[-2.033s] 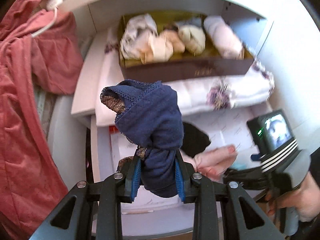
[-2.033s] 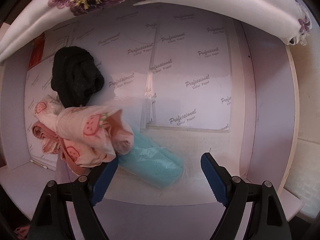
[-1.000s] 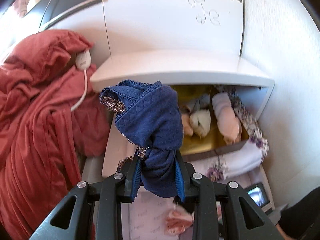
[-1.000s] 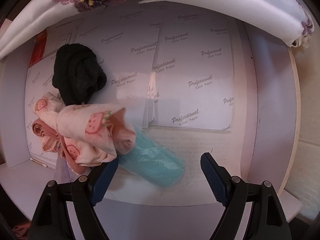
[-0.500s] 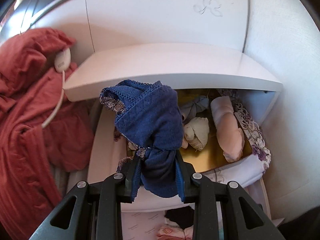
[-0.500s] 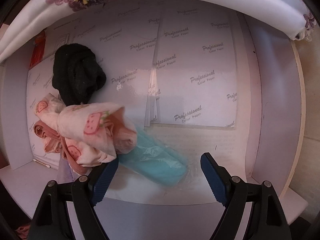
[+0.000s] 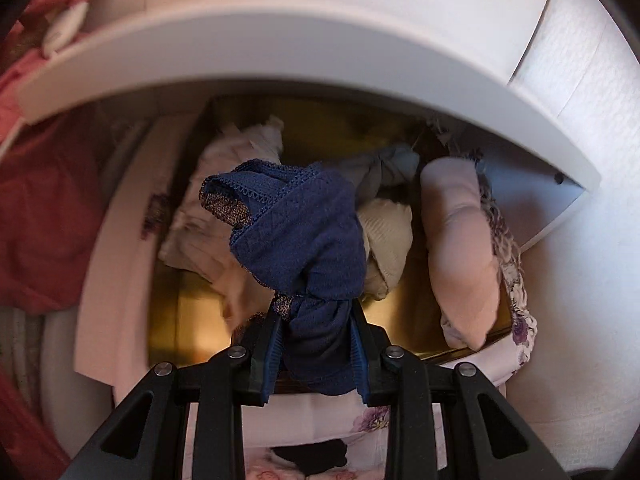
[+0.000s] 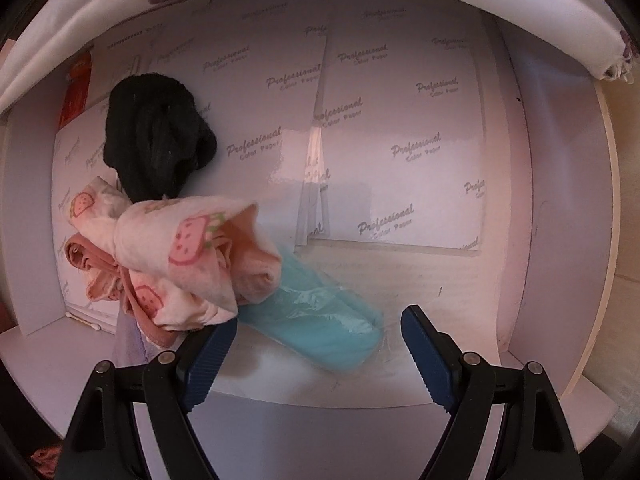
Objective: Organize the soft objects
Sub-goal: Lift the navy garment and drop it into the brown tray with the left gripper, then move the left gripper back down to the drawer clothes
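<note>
My left gripper (image 7: 316, 356) is clamped on the blue bundle (image 7: 300, 240), jaws drawn in narrow with the knotted neck squeezed between the pads; the bundle fills the middle of the left wrist view, above the gold box (image 7: 180, 320) that sits under the white shelf (image 7: 280, 40). To place it well, I judge I should aim for the bare gold floor at lower left of the box, beside the cream roll (image 7: 224, 216) and short of the beige roll (image 7: 388, 236), set it low enough that it does not tumble, then let go without dragging the lace edge. The pale pink roll (image 7: 460, 248) along the right wall should stay undisturbed. This gripper tilts steeply down into the box. My right gripper (image 8: 316, 344) points straight down over the drawer (image 8: 560, 200), jaws wide with nothing between them; the teal packet (image 8: 320, 320) lies near the gap, the strawberry bundle (image 8: 180, 256) by the left pad, the black bundle (image 8: 156, 144) in the upper left.
</note>
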`<state>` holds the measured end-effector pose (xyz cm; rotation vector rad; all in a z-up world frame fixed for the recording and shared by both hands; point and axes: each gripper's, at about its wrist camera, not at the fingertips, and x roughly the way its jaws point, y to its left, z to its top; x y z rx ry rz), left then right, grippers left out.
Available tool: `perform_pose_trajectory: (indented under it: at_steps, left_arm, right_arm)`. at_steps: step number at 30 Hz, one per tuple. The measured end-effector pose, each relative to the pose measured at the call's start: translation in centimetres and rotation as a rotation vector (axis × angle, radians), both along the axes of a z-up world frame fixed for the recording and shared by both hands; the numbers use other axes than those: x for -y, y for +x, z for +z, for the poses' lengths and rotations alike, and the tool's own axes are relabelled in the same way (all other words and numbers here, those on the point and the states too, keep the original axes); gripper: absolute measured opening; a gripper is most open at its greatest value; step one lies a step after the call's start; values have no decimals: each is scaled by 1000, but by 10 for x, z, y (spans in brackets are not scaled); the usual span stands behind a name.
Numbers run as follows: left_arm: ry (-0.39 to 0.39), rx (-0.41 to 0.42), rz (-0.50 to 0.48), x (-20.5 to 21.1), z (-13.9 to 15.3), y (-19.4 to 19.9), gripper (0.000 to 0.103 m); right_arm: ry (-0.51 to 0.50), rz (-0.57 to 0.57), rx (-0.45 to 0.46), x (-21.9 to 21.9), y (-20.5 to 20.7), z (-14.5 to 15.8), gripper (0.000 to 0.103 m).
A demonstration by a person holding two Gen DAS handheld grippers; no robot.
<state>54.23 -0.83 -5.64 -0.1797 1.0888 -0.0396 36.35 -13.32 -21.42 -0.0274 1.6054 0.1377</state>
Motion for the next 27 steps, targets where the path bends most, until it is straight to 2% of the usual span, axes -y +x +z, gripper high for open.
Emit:
perform_pose_trajectory:
  at_steps: [4, 9, 12, 21, 27]
  left_arm:
    - [37, -60, 2, 0, -17, 15, 30]
    - [83, -55, -14, 3, -19, 10, 40]
    - [109, -23, -27, 8, -11, -4, 44]
    - [196, 125, -75, 16, 31, -50, 44]
    - [213, 227, -124, 20, 66, -82, 44]
  right_arm:
    - [-6, 8, -2, -7, -2, -2, 85]
    - [-9, 12, -6, -15, -4, -4, 85]
    - [-11, 14, -4, -22, -8, -6, 85]
    - [-14, 22, 3, -20, -9, -2, 85]
    - [-19, 29, 8, -21, -11, 1, 85]
